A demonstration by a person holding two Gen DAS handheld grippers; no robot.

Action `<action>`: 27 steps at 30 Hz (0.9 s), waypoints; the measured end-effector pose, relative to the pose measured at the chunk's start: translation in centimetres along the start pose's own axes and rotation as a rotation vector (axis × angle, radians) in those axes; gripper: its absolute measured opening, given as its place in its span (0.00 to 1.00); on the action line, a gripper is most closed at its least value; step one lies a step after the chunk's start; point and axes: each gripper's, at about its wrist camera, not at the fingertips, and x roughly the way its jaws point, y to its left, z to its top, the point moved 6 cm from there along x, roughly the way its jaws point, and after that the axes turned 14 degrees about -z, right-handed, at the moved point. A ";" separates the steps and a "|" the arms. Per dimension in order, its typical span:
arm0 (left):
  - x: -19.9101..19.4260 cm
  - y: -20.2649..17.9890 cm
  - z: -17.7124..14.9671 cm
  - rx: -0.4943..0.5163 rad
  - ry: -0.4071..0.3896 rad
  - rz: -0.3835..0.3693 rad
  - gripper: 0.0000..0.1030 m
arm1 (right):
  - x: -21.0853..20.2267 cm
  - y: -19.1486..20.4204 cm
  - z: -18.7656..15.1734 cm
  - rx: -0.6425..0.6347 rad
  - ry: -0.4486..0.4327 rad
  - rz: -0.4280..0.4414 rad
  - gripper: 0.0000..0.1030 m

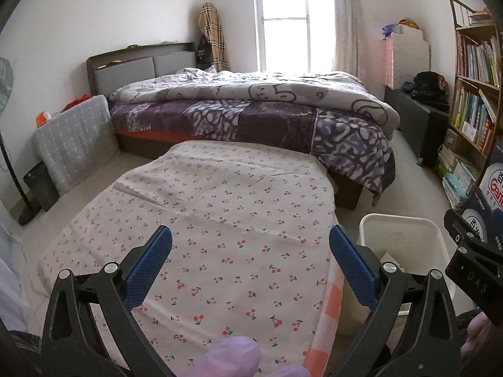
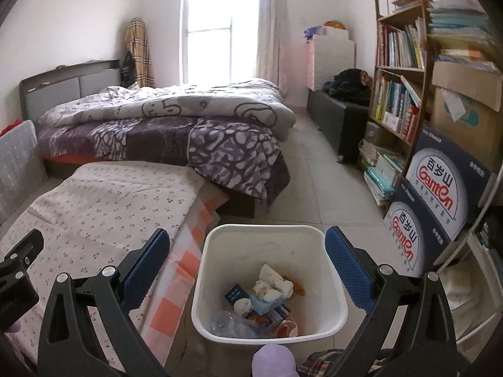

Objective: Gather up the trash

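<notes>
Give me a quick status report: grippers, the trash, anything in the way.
Left gripper open, empty, over the cherry-print cloth. Right gripper open, empty, above the white bin. Tissues, wrappers and other trash in the bin. Nothing in the way.

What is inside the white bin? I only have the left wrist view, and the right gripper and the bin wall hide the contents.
Observer: The right wrist view looks straight down into the white bin. It holds crumpled tissues, a small blue box and a clear plastic bottle.
Reviewer: Is the right gripper carrying anything over it?
Observer: No. The right gripper is open, its blue fingers spread to either side of the bin with nothing between them.
Reviewer: And what stands right of the bin?
Observer: Two stacked dark blue Ganten water cartons, in front of a bookshelf.
</notes>
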 end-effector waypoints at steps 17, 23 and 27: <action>0.1 0.7 -0.2 -0.021 0.010 -0.005 0.93 | -0.4 0.8 0.1 -0.010 -0.011 0.035 0.93; 0.1 0.6 -0.4 -0.021 0.011 -0.007 0.93 | -0.3 0.8 0.1 -0.014 -0.012 0.039 0.93; 0.1 0.6 -0.4 -0.021 0.010 -0.006 0.93 | -0.4 0.9 0.1 -0.014 -0.012 0.039 0.93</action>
